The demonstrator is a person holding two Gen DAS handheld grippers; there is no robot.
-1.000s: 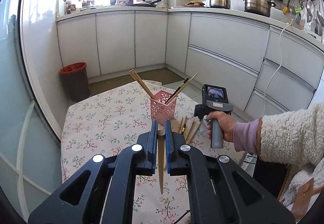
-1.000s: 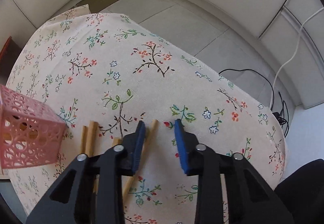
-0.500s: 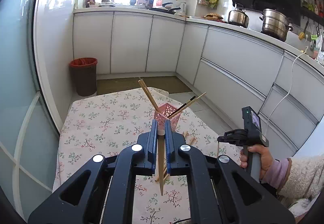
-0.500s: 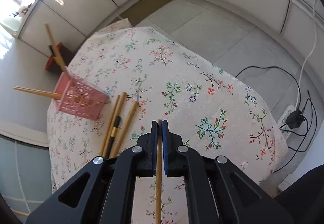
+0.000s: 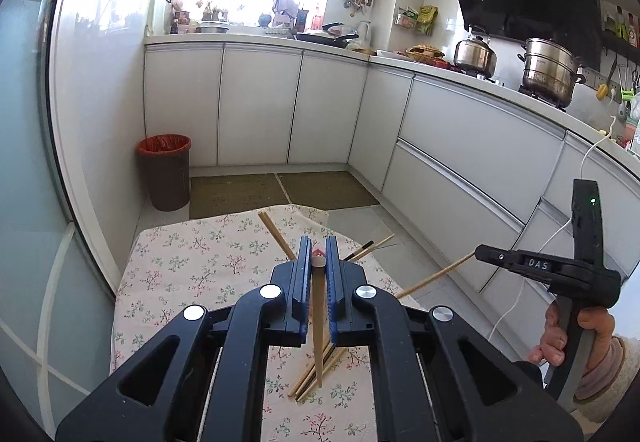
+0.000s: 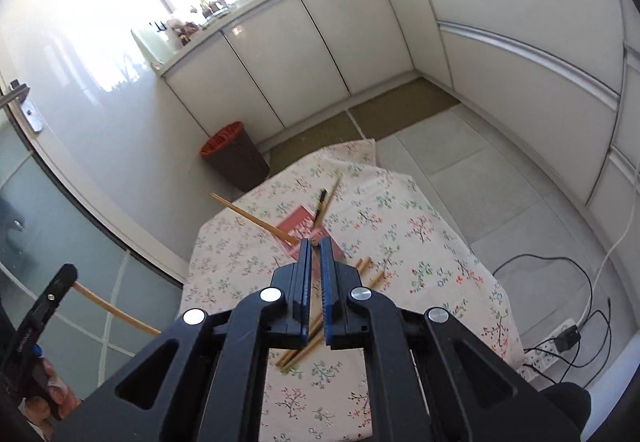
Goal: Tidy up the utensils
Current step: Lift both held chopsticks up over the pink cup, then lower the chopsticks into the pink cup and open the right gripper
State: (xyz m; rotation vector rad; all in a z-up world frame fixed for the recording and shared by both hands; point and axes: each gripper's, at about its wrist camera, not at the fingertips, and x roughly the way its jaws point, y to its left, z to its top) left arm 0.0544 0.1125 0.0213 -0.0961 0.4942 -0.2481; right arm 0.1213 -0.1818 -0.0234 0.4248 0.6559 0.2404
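My left gripper (image 5: pixel 318 244) is shut on a wooden chopstick (image 5: pixel 319 322) that runs down between its blue pads, above the floral table (image 5: pixel 192 262). The pink basket (image 5: pixel 318 253) is almost hidden behind the fingertips, with chopsticks (image 5: pixel 274 232) leaning out of it. At the right a hand holds my right gripper (image 5: pixel 480 253), shut on another chopstick (image 5: pixel 436 276). In the right wrist view that gripper (image 6: pixel 316 242) grips the chopstick's end (image 6: pixel 315 241) above the pink basket (image 6: pixel 302 226). Loose chopsticks (image 6: pixel 298 354) lie on the cloth. The left gripper (image 6: pixel 66 276) is at the far left.
A brown bin with a red liner (image 5: pixel 165 170) stands on the floor beyond the table. White cabinets (image 5: pixel 460 146) run along the back and right. A power strip and cables (image 6: pixel 560 340) lie on the floor at the right. A glass door (image 6: pixel 60 226) is at the left.
My right gripper has shut on a chopstick from the table and lifted it high, tilting up toward the room. My left gripper has risen too, still holding its chopstick.
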